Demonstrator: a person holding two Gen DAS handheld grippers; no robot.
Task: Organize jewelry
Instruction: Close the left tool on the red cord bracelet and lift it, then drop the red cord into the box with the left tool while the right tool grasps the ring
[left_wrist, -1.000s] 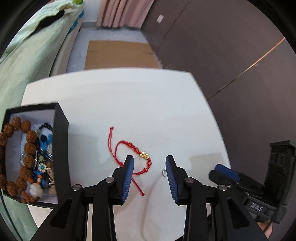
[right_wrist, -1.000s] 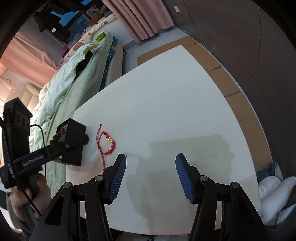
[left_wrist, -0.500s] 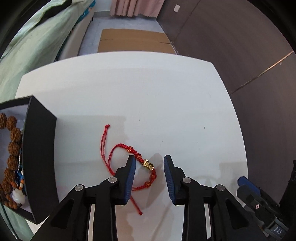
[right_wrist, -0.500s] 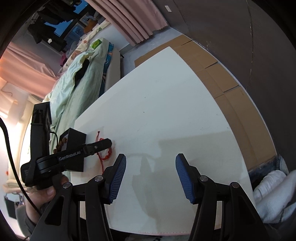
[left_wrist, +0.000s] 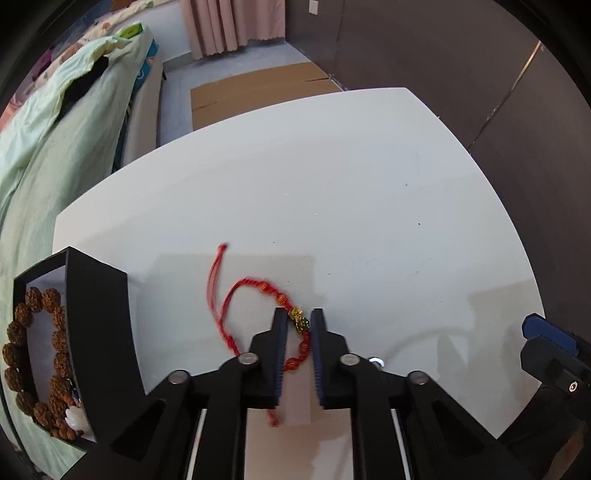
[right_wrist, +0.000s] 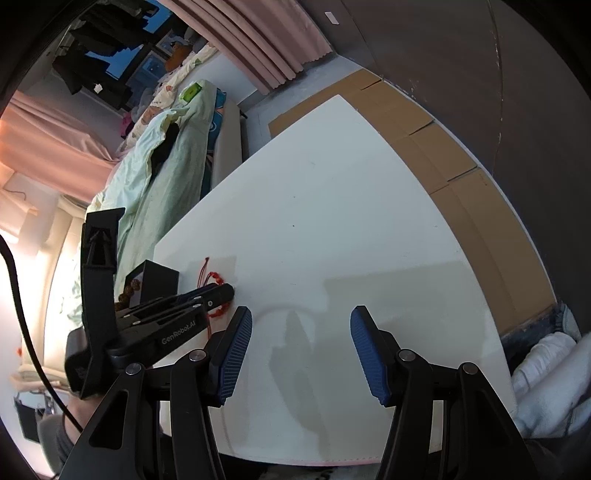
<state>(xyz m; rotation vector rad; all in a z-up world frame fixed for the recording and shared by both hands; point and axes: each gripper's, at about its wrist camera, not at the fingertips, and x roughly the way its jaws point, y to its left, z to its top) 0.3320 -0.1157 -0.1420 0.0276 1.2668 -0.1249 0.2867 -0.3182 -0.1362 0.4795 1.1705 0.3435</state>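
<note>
Jaws of the left gripper (left_wrist: 298, 325) nearly clenched around the red bracelet (left_wrist: 258, 317); thin cord could slip. Right gripper (right_wrist: 301, 341) stood released at 3 o'clock.

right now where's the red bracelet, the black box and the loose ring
red bracelet (left_wrist: 263, 285), left wrist view, on its beaded cord
black box (left_wrist: 99, 317), left wrist view, on its outer wall
loose ring (left_wrist: 376, 362), left wrist view, on the metal

Red cord bracelet (left_wrist: 258, 314) with gold charm (left_wrist: 298, 318) lay looped on the white table beside the open black box (left_wrist: 99, 332) holding a brown bead bracelet (left_wrist: 22, 347).
</note>
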